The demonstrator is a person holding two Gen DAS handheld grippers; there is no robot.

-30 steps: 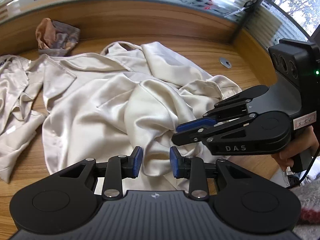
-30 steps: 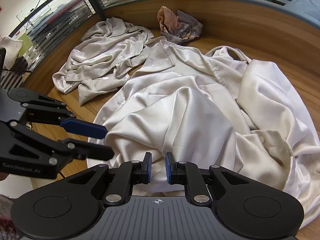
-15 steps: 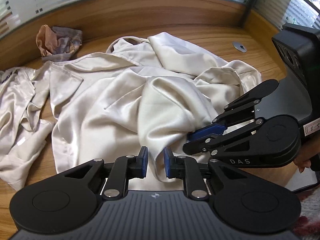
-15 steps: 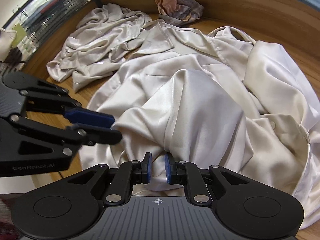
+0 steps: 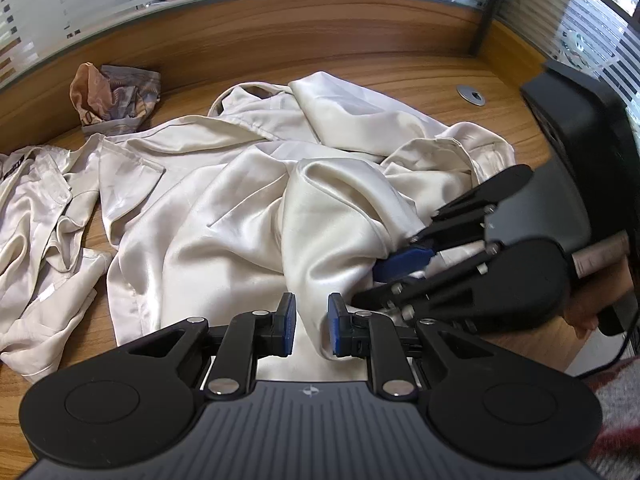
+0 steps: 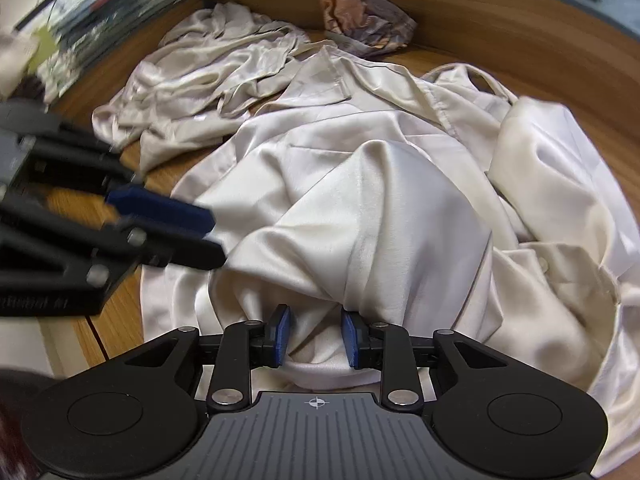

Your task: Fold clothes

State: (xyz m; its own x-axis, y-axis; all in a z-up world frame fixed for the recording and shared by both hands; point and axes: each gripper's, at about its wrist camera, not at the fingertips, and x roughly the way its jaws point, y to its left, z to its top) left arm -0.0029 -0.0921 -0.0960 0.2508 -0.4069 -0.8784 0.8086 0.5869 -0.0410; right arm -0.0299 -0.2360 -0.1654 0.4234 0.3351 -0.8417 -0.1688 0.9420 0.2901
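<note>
The cream shirt (image 5: 256, 216) is lying crumpled mid-frame. A fold is being clamped by the left gripper (image 5: 311, 330); the right gripper (image 6: 316, 336) is being opened, cloth loose between its jaws. Hem corners should be separated before spreading.

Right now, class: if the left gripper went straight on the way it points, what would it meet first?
Most likely the cream satin shirt: the left gripper points down at its near edge, with fabric already between the jaws.
</note>
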